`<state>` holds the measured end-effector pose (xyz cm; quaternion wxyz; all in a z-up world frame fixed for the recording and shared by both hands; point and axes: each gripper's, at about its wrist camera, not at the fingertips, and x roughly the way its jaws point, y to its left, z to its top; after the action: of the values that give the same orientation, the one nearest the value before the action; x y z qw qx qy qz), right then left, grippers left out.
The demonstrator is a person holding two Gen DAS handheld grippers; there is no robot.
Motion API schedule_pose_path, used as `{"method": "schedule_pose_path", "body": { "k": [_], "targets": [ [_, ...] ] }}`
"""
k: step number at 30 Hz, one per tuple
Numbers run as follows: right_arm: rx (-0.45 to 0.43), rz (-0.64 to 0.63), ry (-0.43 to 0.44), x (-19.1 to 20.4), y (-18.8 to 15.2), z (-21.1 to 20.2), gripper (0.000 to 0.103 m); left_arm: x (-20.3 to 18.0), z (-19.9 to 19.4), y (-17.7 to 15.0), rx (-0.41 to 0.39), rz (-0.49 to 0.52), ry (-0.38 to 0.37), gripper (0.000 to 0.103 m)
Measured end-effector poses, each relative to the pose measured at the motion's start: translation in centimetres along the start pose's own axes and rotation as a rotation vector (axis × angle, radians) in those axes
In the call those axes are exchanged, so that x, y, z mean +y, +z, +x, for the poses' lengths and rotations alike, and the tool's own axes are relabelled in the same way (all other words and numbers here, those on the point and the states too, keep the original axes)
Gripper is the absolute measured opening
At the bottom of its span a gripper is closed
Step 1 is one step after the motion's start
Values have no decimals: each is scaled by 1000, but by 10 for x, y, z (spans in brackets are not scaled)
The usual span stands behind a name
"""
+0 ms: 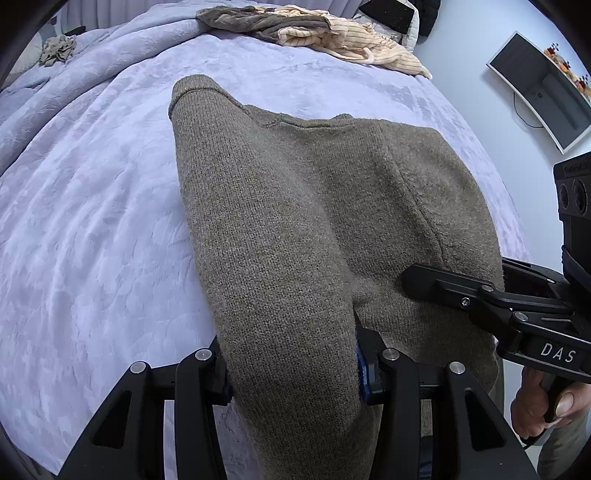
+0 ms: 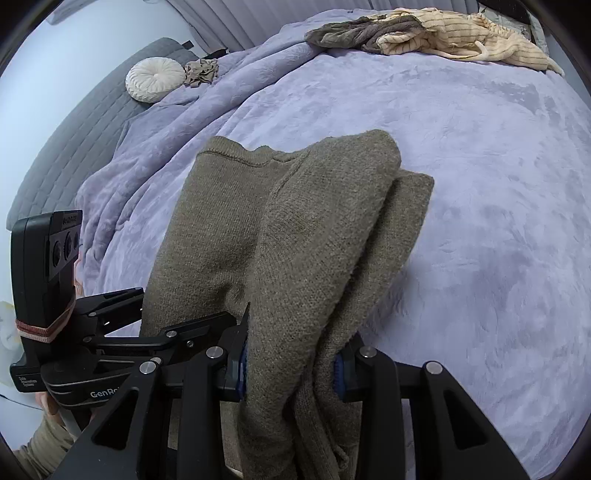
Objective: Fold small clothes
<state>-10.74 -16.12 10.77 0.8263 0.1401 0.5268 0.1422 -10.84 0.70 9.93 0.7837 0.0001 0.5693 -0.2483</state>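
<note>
Lavender blanket point(image 1: 92, 221) bare from 7 to 11 o'clock. Both left gripper point(image 1: 295, 373) and right gripper point(image 2: 291, 365) clamped on sweater point(image 1: 295, 221) near edge, centre. Clothes pile point(image 1: 314, 29) at 12.

Bed under lavender blanket point(image 1: 92, 229), olive knit sweater point(image 1: 280, 229), heaped clothes point(image 1: 314, 29) at far edge

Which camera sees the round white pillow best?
The right wrist view: the round white pillow sits in full sight at the head of the bed, beside a crumpled beige cloth. The left wrist view does not show it.
</note>
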Motion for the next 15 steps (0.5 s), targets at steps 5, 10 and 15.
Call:
{"method": "schedule_pose_path", "body": {
  "k": [5, 10, 15],
  "targets": [
    [3, 5, 9, 0, -7, -2, 36, -4, -4, -7, 3, 7, 10, 48],
    [3, 13, 23, -1, -10, -3, 36, -6, -7, -10, -2, 15, 23, 48],
    [10, 15, 26, -4, -10, 1, 36, -3, 0, -7, 4, 1, 23, 49]
  ]
}}
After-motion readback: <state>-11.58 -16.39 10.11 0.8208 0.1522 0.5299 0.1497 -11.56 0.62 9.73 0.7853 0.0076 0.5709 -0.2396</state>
